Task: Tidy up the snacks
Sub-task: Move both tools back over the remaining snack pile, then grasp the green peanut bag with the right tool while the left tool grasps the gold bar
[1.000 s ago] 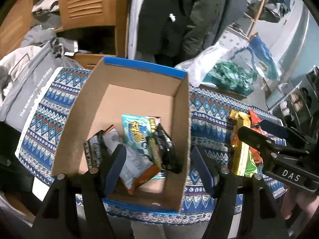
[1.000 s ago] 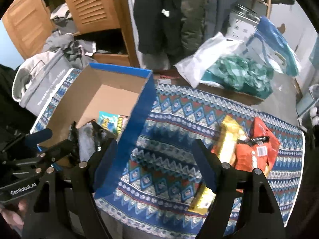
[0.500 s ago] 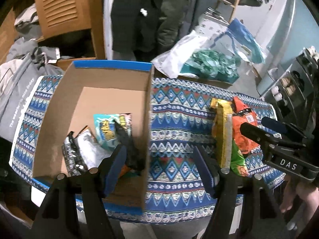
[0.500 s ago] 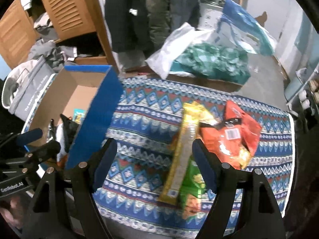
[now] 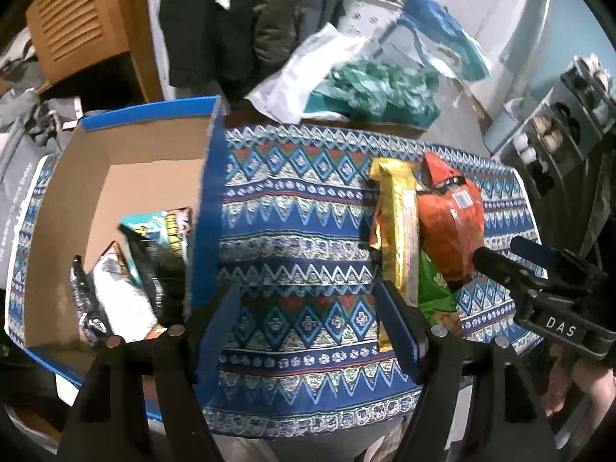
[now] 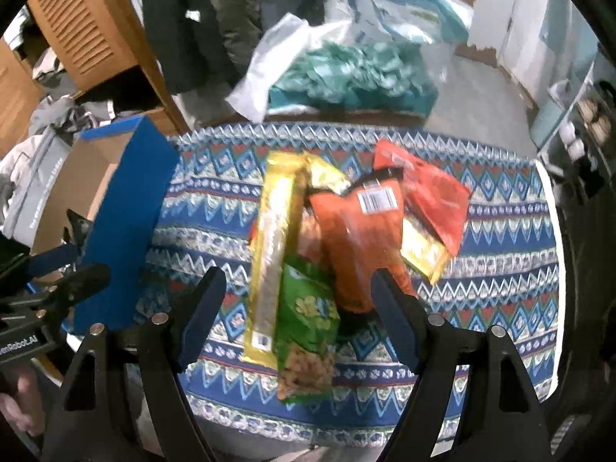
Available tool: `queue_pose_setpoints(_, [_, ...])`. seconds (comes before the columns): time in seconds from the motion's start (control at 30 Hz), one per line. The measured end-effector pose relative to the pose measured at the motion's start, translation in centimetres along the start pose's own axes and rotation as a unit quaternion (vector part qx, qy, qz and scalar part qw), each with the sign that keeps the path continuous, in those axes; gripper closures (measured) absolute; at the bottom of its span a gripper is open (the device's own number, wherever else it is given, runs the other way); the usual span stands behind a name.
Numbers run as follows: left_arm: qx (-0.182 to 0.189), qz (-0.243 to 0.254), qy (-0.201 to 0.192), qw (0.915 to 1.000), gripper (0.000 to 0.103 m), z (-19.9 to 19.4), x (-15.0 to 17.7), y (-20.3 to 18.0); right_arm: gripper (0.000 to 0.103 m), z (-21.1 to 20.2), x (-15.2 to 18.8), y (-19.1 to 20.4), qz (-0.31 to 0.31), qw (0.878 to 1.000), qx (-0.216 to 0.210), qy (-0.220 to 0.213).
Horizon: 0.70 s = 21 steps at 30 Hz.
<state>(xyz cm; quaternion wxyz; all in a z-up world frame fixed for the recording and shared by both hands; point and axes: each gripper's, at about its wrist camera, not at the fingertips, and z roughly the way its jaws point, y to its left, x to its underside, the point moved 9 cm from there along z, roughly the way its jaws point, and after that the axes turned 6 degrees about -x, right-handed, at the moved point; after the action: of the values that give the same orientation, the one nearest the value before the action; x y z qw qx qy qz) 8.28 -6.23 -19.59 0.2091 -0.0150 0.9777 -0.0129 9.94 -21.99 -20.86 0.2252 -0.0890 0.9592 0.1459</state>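
Note:
A blue-rimmed cardboard box (image 5: 210, 208) stands on the left of the patterned cloth (image 5: 292, 208) and holds several snack packets (image 5: 154, 254). To its right lies a pile of snacks: a long yellow packet (image 6: 275, 246), a green bag (image 6: 308, 319), an orange bag (image 6: 358, 246), a red bag (image 6: 435, 196). My left gripper (image 5: 308, 315) is open and empty above the cloth between box and pile. My right gripper (image 6: 296, 300) is open and empty, just above the yellow and green packets. It also shows at the right of the left wrist view (image 5: 500, 265).
A white plastic bag with green contents (image 6: 338, 73) lies beyond the table's far edge. Dark coats (image 5: 231, 19) and a wooden louvered cabinet (image 5: 84, 27) stand behind. Grey clothing (image 6: 38, 169) lies left of the box. A shelf rack (image 5: 566, 107) is at the right.
Both grippers have moved right, away from the box. The left one now sits over the cloth, the right one over the snack pile. Both stay open.

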Motion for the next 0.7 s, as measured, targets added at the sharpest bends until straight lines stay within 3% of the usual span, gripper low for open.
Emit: queue_pose_setpoints(0.7, [-0.028, 0.050, 0.058, 0.9966, 0.029, 6.0, 2.4, -2.9, 0.025, 6.4, 5.5, -3.0, 0.054, 0.994, -0.021, 0.088])
